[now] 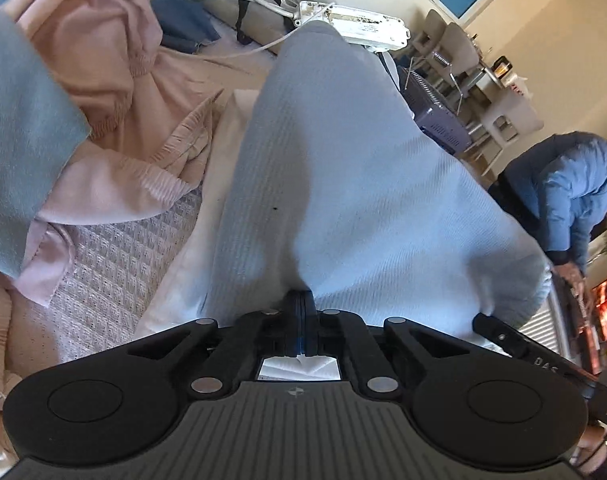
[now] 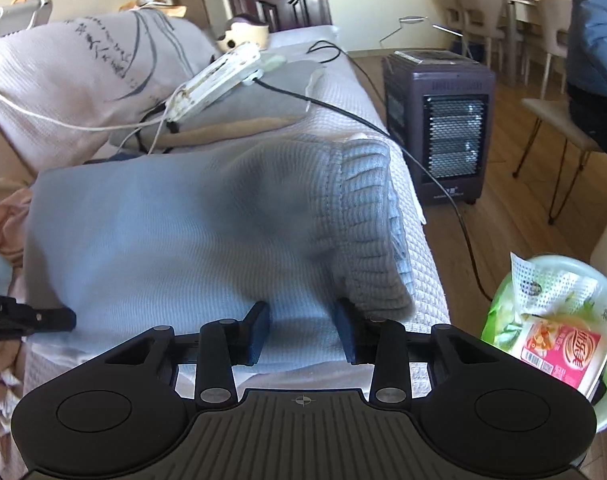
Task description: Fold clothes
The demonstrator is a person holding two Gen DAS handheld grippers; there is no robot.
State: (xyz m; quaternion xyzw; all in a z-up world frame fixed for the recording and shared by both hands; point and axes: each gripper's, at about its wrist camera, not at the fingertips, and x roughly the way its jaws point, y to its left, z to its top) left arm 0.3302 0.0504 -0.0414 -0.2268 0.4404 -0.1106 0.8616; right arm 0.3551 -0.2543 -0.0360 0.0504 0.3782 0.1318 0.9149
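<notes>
While the blue sweater (image 2: 175, 240) lies limp on the bed (image 2: 423, 280), left gripper (image 1: 299, 304) pinches its near edge fully closed and right gripper (image 2: 303, 332) straddles that edge half-open, unpressed; soft, light knit, best held at hems.

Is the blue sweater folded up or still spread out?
Partly folded. The blue sweater lies doubled over on the sofa cover, its ribbed hem turned back on top, not yet a neat bundle.
</notes>
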